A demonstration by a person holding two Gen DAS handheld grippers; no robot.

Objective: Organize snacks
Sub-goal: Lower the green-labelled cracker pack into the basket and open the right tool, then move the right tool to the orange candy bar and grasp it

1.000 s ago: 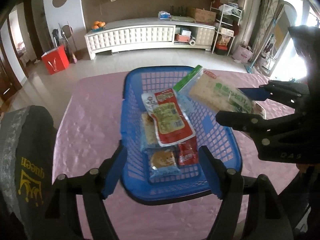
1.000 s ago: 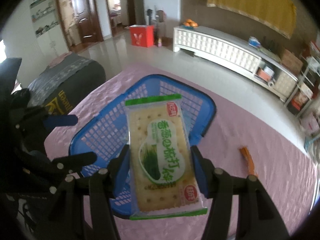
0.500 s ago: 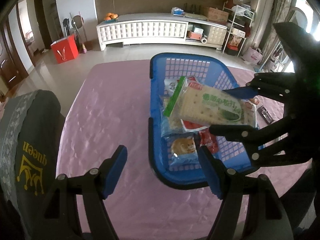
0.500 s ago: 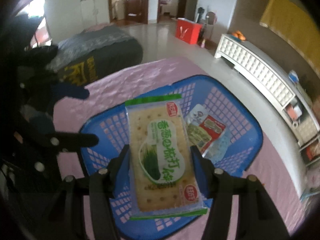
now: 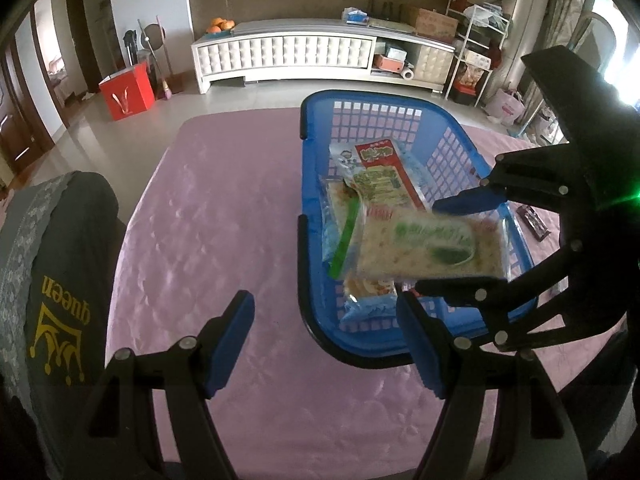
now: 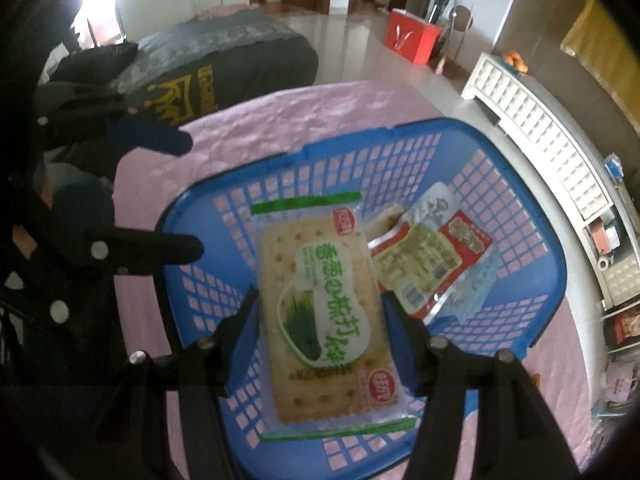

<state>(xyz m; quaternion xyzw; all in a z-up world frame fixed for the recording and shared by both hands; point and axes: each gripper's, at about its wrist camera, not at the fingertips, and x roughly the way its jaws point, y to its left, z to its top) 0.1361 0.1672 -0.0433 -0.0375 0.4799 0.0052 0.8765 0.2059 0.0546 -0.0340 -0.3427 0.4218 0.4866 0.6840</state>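
The right gripper (image 6: 320,320) clamps a green-labelled cracker packet (image 6: 326,312) flat between its jaws, over the blue basket (image 6: 532,248) on the pink tablecloth (image 5: 224,216). In the basket, at two o'clock from the packet, lies a red-edged snack bag (image 6: 432,268). The left gripper (image 5: 326,344) gapes wide and holds nothing, just beside the basket's near rim.

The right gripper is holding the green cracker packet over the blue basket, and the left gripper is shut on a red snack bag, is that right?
Not quite: the left gripper is open and holds nothing, as the left wrist view shows. The rest stands: the right gripper holds the green cracker packet over the blue basket.
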